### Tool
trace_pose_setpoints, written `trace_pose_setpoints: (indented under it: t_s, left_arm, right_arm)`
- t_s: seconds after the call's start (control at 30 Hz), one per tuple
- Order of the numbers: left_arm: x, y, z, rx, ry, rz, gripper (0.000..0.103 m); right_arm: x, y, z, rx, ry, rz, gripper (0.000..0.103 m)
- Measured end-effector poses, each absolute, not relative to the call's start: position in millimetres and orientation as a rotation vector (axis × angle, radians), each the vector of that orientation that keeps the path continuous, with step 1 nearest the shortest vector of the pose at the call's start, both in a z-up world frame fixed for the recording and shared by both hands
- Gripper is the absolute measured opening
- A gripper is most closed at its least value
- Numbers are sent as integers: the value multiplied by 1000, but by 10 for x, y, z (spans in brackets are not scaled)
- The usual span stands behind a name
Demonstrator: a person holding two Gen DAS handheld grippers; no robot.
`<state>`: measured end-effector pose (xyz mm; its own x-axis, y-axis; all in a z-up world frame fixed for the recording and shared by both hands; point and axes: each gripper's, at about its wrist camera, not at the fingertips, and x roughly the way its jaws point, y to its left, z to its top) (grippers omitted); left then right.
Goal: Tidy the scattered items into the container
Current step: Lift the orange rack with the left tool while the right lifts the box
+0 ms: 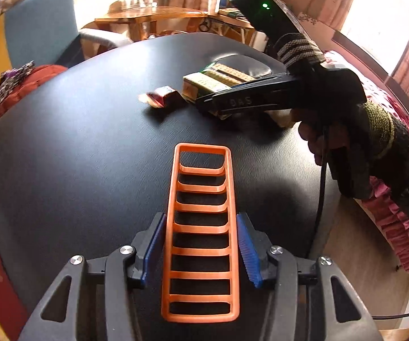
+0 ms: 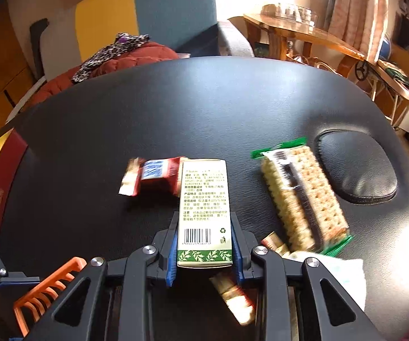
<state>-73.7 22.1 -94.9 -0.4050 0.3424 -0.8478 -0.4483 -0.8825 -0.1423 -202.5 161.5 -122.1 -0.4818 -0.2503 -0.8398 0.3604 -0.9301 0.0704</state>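
An orange slatted basket (image 1: 201, 227) lies lengthwise between the blue pads of my left gripper (image 1: 201, 221), and both pads rest against its long sides. Its end shows in the right wrist view as the orange basket (image 2: 48, 287), low on the left. My right gripper (image 2: 204, 244) is shut on a white-and-green carton (image 2: 204, 199) with a barcode, just above the black table (image 2: 176, 108). From the left wrist view, the right gripper (image 1: 204, 102) and its carton (image 1: 201, 83) hang at the middle right, held by a gloved hand (image 1: 326, 130).
On the table lie a red snack wrapper (image 2: 159, 174), a green-ended cracker pack (image 2: 301, 196), gold-and-red wrapped sweets (image 2: 232, 292) under my right gripper and a white packet (image 2: 343, 272). An oval pad (image 2: 357, 167) is set into the table. A red jacket (image 2: 124, 56) lies beyond its far left edge.
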Motion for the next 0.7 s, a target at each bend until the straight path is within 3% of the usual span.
trace_pose_setpoints:
  t_s: [0.3,0.63,0.67,0.7]
  left_arm:
    - [-165,-239,-939,-1398,-14,2435,50]
    - [127,-393,-1015,-1438,-76,2481,51]
    - [132,-395,-1017,-1443,-82,2481,51]
    - [138,-400,-1013,-1444,-90,2483,51]
  right_arm:
    - [-1513,1276,-1203,1328,151,-2349,30]
    - [-675,1228,-1201,1329,140,-2307,32]
    - [-621,1260,-1200,1326,107,-2306,34]
    - [-568,1293,-1198,1323,74,-2306,42]
